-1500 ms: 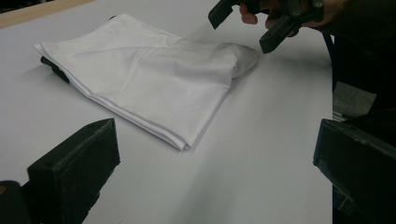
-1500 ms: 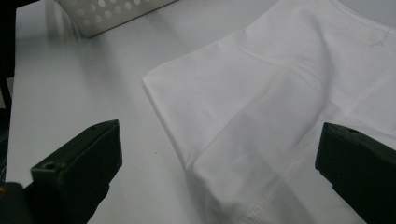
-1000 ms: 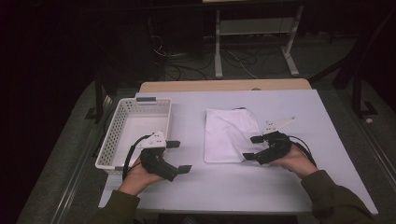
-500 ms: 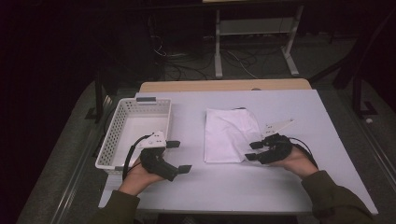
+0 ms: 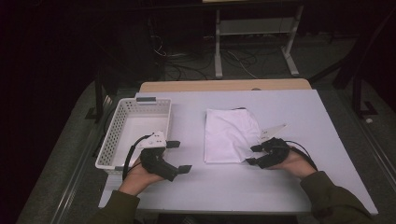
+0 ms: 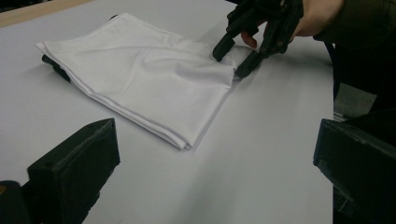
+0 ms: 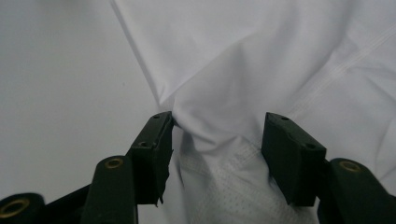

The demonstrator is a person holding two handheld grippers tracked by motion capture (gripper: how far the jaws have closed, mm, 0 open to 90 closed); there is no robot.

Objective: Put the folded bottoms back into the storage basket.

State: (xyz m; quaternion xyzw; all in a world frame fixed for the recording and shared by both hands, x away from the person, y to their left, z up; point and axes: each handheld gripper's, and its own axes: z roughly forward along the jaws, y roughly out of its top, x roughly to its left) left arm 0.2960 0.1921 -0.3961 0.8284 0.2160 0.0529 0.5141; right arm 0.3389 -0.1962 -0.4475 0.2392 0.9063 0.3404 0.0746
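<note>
Lying folded on the white counter (image 5: 280,186), the white cloth (image 5: 231,135) is sitting right of the white basket (image 5: 116,140) and well apart from it. The right gripper (image 5: 252,155) is working at the cloth's near right corner; its jaws have just been narrowing and then easing apart a little, and they are standing half spread with a bunched ridge of fabric between them (the left jaw is touching that ridge, while the other is standing just clear of it). The left gripper (image 5: 180,156) is resting beside the basket, its jaws spread wide and gripping nothing, pointing toward the cloth.
</note>
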